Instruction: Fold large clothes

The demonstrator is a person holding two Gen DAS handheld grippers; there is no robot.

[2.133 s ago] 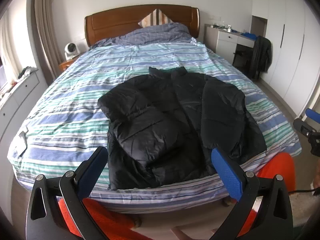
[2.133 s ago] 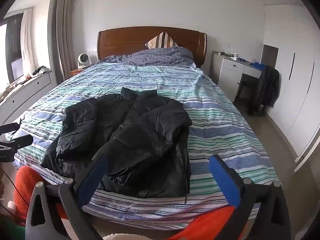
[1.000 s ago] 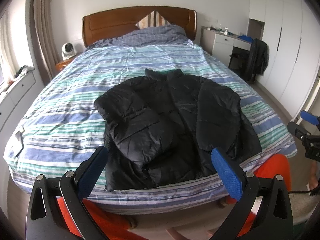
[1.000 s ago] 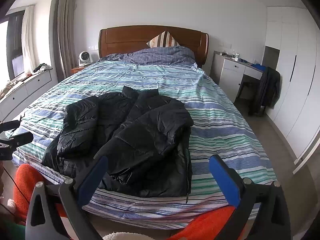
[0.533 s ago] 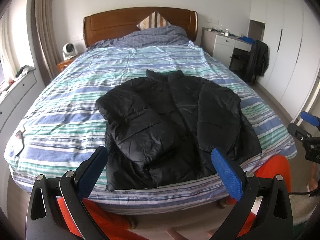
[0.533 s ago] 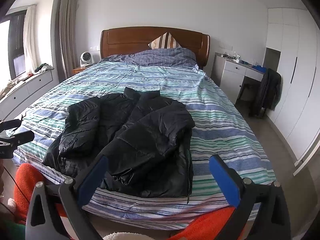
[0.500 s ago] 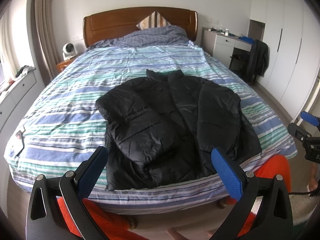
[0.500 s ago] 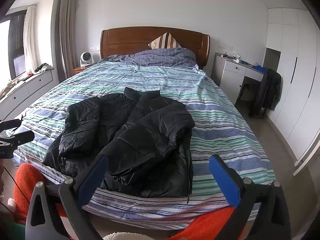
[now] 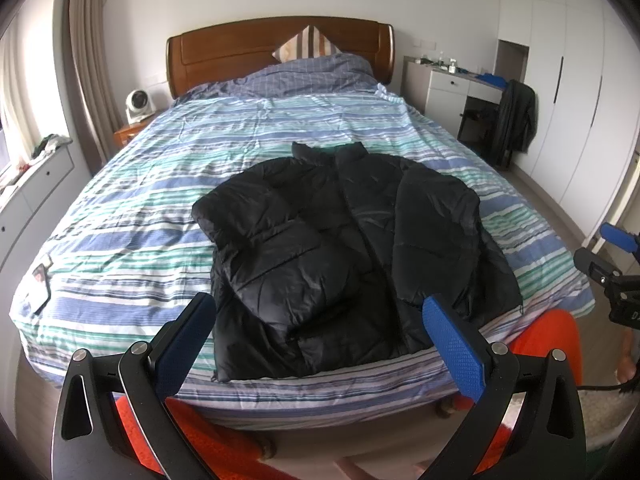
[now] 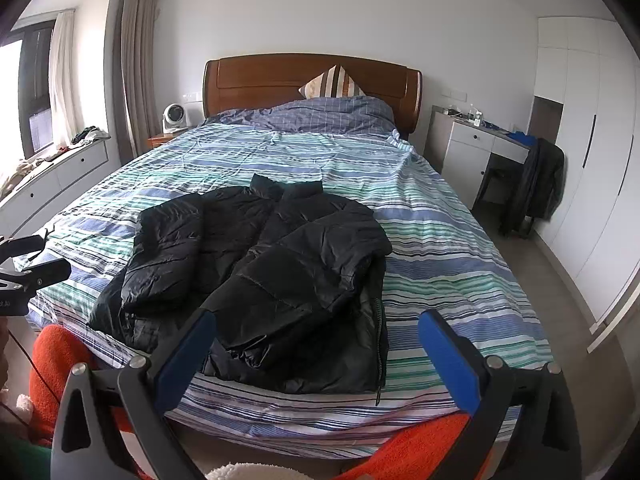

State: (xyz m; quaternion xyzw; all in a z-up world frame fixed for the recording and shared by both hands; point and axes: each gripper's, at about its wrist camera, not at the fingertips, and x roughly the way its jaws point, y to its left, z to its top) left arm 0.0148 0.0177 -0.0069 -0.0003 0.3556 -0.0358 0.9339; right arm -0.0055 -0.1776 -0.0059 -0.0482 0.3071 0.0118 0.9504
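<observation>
A black puffer jacket (image 9: 344, 240) (image 10: 264, 272) lies on the striped bed (image 9: 140, 208) (image 10: 440, 248) near its foot, collar toward the headboard, both sleeves folded in over the front. My left gripper (image 9: 318, 316) hangs open before the bed's foot edge, short of the jacket's hem, holding nothing. My right gripper (image 10: 316, 332) is open too, in front of the jacket's right hem corner, empty. Each gripper shows at the edge of the other's view: the right gripper (image 9: 612, 264) and the left gripper (image 10: 28, 272).
A wooden headboard (image 10: 312, 80) and pillows are at the far end. A white desk (image 10: 480, 148) with a dark coat on a chair (image 10: 540, 184) stands right, wardrobes (image 10: 592, 168) beyond. A window bench (image 10: 52, 176) runs left. Orange-clad legs (image 9: 552, 340) are below the grippers.
Both grippers have drifted slightly, shifting the view a little; the jacket has not moved and both grippers stay open.
</observation>
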